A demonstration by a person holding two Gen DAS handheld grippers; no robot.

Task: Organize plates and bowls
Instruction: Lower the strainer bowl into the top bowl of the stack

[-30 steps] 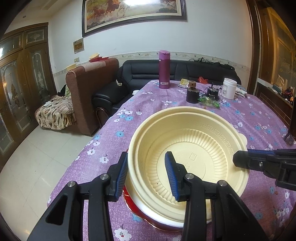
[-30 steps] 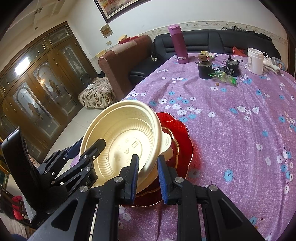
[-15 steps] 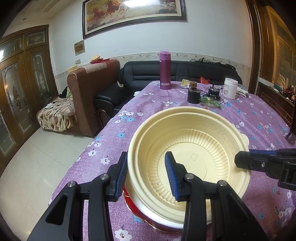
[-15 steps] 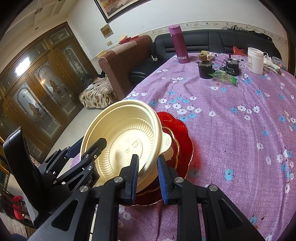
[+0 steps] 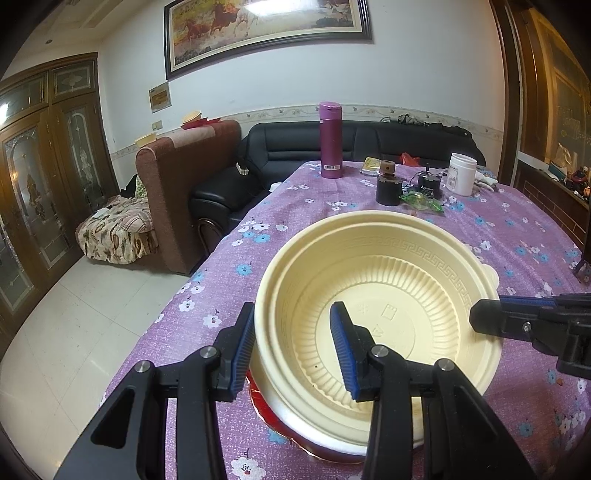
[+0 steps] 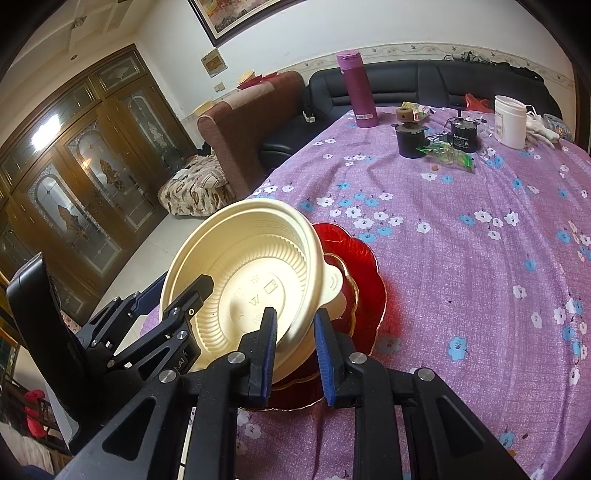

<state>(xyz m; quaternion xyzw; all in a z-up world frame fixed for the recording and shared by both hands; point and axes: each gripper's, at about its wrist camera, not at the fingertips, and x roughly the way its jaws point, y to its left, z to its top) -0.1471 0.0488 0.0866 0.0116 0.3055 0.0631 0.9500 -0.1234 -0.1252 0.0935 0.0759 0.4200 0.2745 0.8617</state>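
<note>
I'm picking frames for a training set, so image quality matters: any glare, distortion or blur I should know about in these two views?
Left wrist view: strong fisheye bending, dark vignette corners, ceiling-light glare on the painting; the yellow bowl is sharp. Right wrist view: same barrel distortion, bright reflection in the cabinet glass, shiny highlights on the red plate; no motion blur.

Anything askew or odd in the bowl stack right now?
Yes. The cream bowl sits tilted over the red plates rather than flat, its far rim raised. Both grippers clamp its rim: left gripper on one side, right gripper on the other. No spill or damage shows.
</note>
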